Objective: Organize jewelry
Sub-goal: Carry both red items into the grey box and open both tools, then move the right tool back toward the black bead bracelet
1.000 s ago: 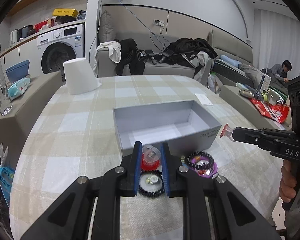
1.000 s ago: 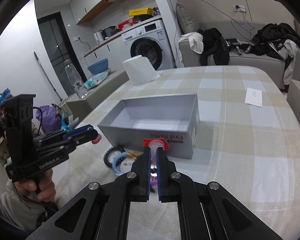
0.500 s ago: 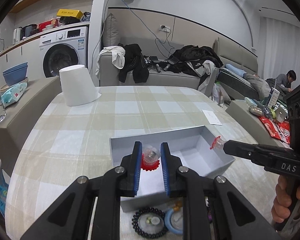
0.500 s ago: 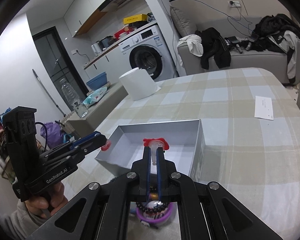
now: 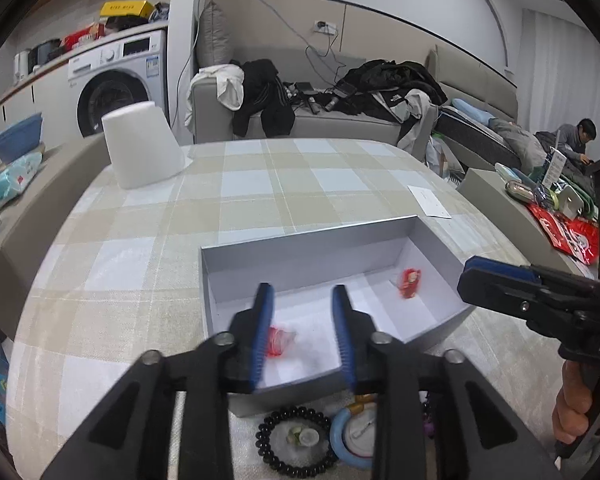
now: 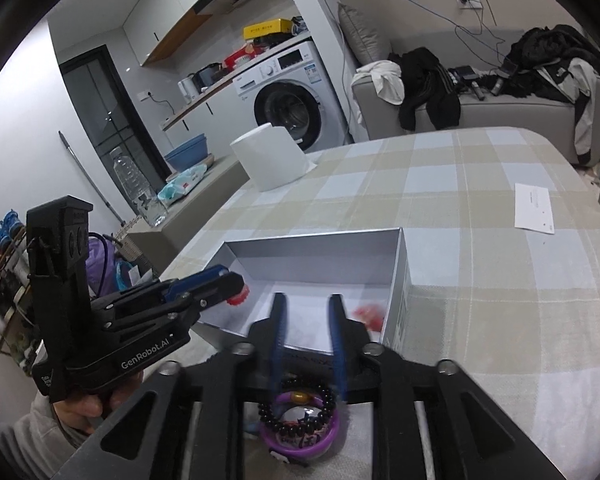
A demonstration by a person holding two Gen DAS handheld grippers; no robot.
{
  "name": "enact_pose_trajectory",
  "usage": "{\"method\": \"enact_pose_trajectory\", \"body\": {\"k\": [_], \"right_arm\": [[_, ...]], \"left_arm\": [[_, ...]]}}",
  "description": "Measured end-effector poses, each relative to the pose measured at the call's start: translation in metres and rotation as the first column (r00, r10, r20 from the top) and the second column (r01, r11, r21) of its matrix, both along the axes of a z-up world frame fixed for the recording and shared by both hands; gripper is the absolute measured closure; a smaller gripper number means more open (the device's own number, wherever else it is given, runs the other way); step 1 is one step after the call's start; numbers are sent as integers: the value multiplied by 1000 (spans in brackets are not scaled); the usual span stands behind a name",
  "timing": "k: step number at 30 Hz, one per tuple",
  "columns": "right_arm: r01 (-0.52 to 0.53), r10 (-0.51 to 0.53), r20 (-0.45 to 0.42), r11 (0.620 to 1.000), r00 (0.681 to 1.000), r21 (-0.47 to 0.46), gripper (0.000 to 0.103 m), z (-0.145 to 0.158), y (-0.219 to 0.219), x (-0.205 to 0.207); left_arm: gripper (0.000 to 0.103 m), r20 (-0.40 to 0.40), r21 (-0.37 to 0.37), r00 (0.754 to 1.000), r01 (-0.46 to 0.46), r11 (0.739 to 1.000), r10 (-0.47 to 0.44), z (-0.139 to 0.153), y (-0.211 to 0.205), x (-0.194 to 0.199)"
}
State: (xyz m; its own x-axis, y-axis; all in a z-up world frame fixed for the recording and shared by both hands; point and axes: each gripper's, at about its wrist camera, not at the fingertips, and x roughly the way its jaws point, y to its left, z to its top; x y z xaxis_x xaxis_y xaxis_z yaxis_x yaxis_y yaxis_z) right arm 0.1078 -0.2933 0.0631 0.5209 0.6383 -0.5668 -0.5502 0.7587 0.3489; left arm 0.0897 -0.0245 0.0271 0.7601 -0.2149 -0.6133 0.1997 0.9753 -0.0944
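Note:
An open grey box (image 5: 236, 268) sits on the checked tablecloth. My left gripper (image 5: 302, 300) is open over the box's near left part, with a blurred red jewelry piece (image 5: 278, 340) below it inside the box. My right gripper (image 6: 307, 304) is open over the box (image 6: 398, 276), and a second red piece (image 6: 370, 316) lies blurred inside by the right wall; it also shows in the left wrist view (image 5: 410, 282). A black bead bracelet (image 5: 296, 446) and a blue ring case (image 5: 354, 438) lie in front of the box. A purple case with black beads (image 6: 300, 424) lies under my right gripper.
A white paper roll (image 5: 142, 146) stands at the table's far left. A white paper slip (image 6: 534, 208) lies at the far right. A sofa with clothes (image 5: 340, 92) is behind the table. A low bench with a bottle (image 6: 136, 188) is at the left.
Both grippers have opened over the box. The two red pieces they held have dropped into it.

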Motion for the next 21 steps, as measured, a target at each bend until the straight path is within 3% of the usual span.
{"method": "enact_pose_trajectory", "body": {"k": [1, 2, 3, 4, 5, 8, 15, 21], "right_arm": [[4, -4, 9, 1000, 1000, -5, 60, 1, -2, -3], [10, -10, 19, 1000, 1000, -13, 45, 3, -4, -5], [17, -17, 29, 1000, 999, -23, 36, 4, -6, -9], [26, -24, 40, 999, 999, -30, 16, 5, -9, -13], [34, -32, 51, 999, 998, -33, 2, 6, -11, -17], [59, -56, 83, 997, 995, -44, 0, 8, -18, -30], [78, -71, 75, 992, 995, -97, 0, -5, -25, -47], [34, -35, 1, 990, 999, -135, 0, -21, -16, -46]], "left_arm": [[42, 17, 2, 1000, 6, 1000, -6, 3, -1, -5], [31, 34, 1, 999, 7, 1000, -8, 5, -1, -10], [14, 55, -8, 998, 8, 1000, -8, 8, -1, -17], [3, 72, -16, 997, 13, 1000, -12, 11, 0, -24], [1, 85, -22, 996, 17, 1000, -15, 14, 1, -28], [1, 104, -33, 995, 6, 999, -2, 17, 6, -39], [1, -1, -91, 999, -45, 995, 45, -3, 21, -49], [1, -63, -71, 996, -72, 995, 68, -22, 19, -50]]}}
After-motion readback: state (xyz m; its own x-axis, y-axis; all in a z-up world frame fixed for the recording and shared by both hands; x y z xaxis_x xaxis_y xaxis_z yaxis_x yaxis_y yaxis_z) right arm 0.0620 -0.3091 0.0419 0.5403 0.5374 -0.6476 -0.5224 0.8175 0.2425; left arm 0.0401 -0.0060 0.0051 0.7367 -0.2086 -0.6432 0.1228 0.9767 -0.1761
